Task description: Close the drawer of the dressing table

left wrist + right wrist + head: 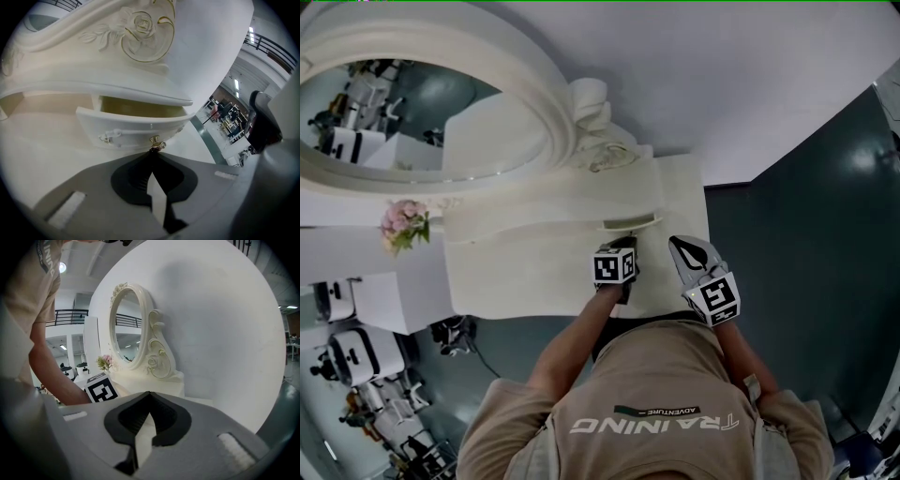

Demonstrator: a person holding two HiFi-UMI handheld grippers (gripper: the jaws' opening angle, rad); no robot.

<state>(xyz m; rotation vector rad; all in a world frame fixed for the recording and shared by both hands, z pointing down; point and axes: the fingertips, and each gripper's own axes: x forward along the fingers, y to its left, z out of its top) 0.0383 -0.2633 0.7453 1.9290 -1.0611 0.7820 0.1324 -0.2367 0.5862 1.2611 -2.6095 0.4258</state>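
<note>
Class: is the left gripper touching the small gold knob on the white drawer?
Touching. In the left gripper view, the closed tips of the left gripper meet the small gold knob, no gap.

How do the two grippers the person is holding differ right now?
The left gripper has its tips right at the gold knob of the partly open drawer; the right gripper is held aside, touching nothing. The left gripper points at the drawer front; the right gripper points toward the mirror. Both have their jaws together.
</note>
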